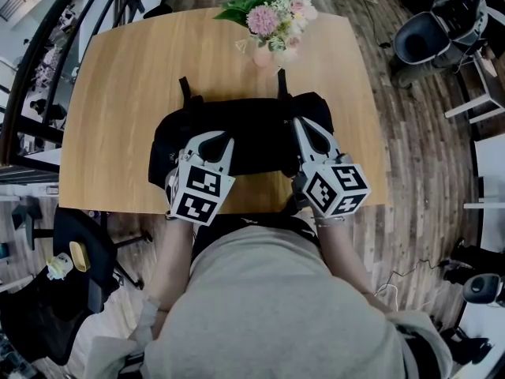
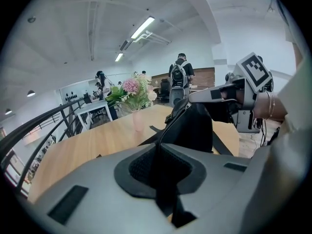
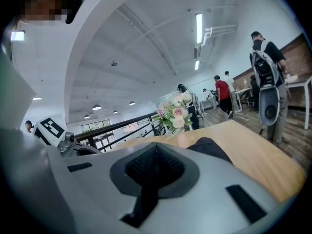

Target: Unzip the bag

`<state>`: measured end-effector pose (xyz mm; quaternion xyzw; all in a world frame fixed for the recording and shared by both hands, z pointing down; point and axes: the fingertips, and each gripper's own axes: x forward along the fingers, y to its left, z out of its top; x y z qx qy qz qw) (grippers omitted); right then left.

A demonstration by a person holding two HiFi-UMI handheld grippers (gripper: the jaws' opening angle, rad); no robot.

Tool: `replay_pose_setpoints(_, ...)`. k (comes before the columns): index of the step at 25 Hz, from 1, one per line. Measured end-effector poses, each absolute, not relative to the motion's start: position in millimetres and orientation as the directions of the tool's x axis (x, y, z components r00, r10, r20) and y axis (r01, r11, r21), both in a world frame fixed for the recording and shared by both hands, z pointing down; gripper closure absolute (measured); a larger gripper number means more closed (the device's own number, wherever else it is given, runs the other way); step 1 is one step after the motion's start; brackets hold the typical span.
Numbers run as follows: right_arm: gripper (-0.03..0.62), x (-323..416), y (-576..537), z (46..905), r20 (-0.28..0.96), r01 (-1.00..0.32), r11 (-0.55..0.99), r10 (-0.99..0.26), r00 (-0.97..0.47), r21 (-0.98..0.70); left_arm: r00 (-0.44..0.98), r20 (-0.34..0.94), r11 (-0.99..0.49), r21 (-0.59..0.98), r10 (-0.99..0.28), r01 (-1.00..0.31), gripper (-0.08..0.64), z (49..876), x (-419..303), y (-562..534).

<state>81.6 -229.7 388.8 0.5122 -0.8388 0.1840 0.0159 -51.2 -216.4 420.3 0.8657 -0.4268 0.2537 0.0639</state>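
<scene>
A black bag (image 1: 256, 136) lies on the wooden table (image 1: 118, 93), close to its near edge, with two straps pointing away from me. My left gripper (image 1: 220, 139) sits at the bag's near left part. In the left gripper view it (image 2: 158, 147) is shut on a raised fold of the bag (image 2: 192, 126), and black fabric runs between its pads. My right gripper (image 1: 303, 125) rests on the bag's near right part. In the right gripper view its jaws (image 3: 156, 147) are shut and nothing shows between the pads. The bag (image 3: 210, 149) lies just beyond them.
A vase of pink and white flowers (image 1: 272, 24) stands at the table's far edge, just behind the bag. A black railing (image 1: 31, 61) runs along the left. Office chairs (image 1: 442, 30) stand at the right, and a black chair (image 1: 79, 251) at the near left. People stand far behind.
</scene>
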Motion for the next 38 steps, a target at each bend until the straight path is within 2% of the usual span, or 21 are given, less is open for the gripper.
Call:
replay_pose_setpoints(19, 0.581, 145, -236, 384, 0.2, -0.885, 0.368, -0.88, -0.43, -0.284, 0.434, 0.495, -0.557, -0.129, -0.753, -0.82, 0.518, 417, -50, -214)
replay_pose_setpoints(30, 0.58, 140, -237, 386, 0.188, -0.868, 0.398, -0.867, -0.461, -0.296, 0.397, 0.475, -0.504, -0.118, -0.786, -0.856, 0.515, 417, -52, -211)
replay_pose_setpoints(38, 0.569, 136, -233, 387, 0.217, -0.862, 0.42, -0.848, -0.484, -0.283, 0.321, 0.436, -0.403, -0.107, -0.841, -0.909, 0.461, 411, -60, -212)
